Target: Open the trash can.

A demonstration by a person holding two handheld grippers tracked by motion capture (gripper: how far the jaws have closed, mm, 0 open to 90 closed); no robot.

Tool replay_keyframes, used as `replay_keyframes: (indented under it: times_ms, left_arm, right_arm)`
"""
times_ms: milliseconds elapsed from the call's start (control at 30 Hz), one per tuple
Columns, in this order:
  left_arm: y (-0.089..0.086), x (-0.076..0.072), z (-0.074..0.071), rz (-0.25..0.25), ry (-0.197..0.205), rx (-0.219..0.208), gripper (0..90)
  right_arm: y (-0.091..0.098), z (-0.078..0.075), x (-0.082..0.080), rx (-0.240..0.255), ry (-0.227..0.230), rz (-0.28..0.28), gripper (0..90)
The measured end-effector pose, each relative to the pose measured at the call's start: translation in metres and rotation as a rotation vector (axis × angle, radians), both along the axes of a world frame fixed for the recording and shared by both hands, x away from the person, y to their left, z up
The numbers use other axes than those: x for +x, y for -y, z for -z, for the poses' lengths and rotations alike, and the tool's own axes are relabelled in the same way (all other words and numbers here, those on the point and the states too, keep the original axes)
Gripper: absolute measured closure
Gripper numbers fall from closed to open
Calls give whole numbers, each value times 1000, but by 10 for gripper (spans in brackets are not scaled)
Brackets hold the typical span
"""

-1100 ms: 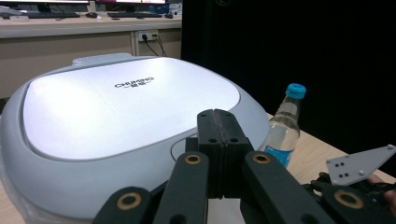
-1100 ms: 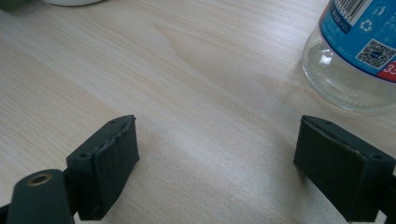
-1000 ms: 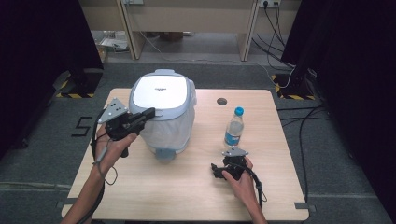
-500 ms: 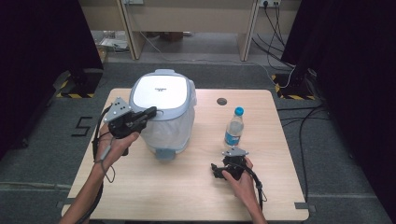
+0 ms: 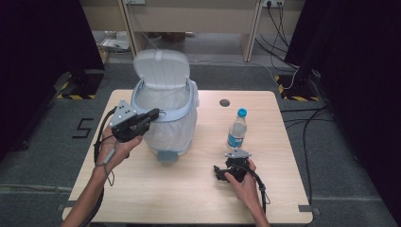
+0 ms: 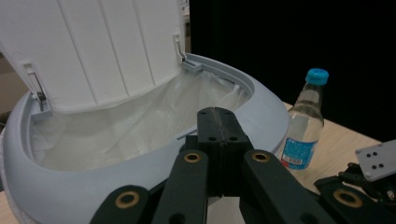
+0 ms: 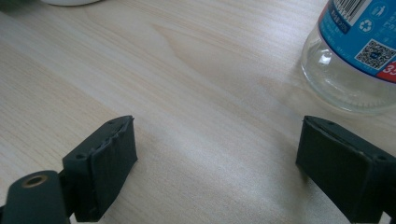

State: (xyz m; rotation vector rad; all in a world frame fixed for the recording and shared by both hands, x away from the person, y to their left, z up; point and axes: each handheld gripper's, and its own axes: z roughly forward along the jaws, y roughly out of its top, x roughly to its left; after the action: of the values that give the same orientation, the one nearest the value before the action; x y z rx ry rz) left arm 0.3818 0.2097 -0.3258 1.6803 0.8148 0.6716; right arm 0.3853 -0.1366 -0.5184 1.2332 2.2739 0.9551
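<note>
Now left tool (image 5: pixel 153 113), jaws pressed together on nothing, sits at rim of pale-blue plastic bin (image 5: pixel 189 111), lid up; right tool (image 7: pixel 215 158) gapes wide just beside clear blue-capped bottle (image 5: pixel 236 130).

White-grey bin (image 5: pixel 165 124) on table (image 5: pixel 142 189) — lid (image 5: pixel 161 69) upright, open; clear liner inside.
</note>
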Motion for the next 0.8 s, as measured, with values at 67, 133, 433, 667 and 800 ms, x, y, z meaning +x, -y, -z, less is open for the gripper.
replay_keyframes:
  times_ms: [67,133,433,667,800]
  left_arm:
    - [0,0,-1,-3,-2,11,892]
    - [-2,1,0,8,-16,-25,887]
    - [5,0,-7,43,-12,14,630]
    - [-6,-14,-15,48,6,-36,492]
    - [-15,-21,-16,44,-1,-48,409]
  right_arm:
    - [0,0,0,1,-2,1,121]
    - [0,0,0,1,-2,0,120]
    - [0,0,0,0,-1,-1,119]
    - [1,0,0,1,-3,-3,117]
    - [1,0,0,1,-3,-3,117]
